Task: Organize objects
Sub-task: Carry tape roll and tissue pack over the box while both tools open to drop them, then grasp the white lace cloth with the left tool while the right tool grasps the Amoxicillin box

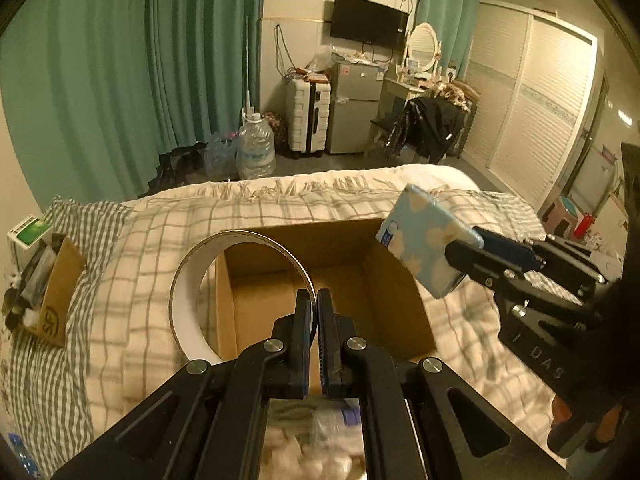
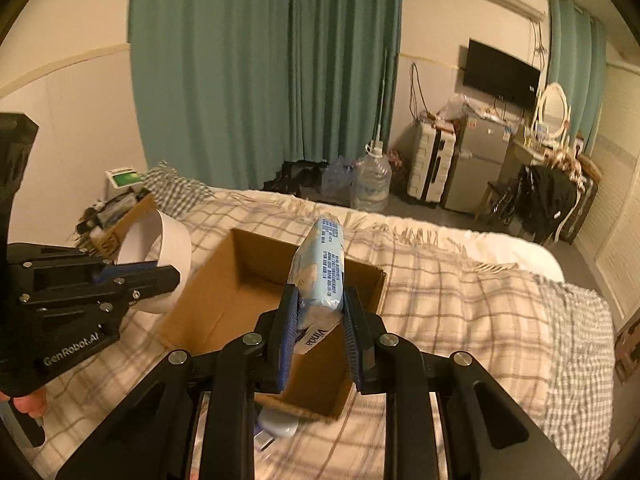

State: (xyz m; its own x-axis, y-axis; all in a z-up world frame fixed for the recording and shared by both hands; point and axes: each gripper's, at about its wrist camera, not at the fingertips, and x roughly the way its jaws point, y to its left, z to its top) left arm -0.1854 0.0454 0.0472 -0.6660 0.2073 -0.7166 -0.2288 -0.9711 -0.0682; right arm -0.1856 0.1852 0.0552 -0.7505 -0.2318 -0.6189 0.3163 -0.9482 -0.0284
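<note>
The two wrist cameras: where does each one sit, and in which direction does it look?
Left wrist: on the left gripper, looking along it over the cardboard box; it is shut on the tape ring; the right gripper shows too.
Right wrist: on the right gripper, shut on the blue packet; the left gripper and some fingers show.
Shared: box, bed, green curtains.
</note>
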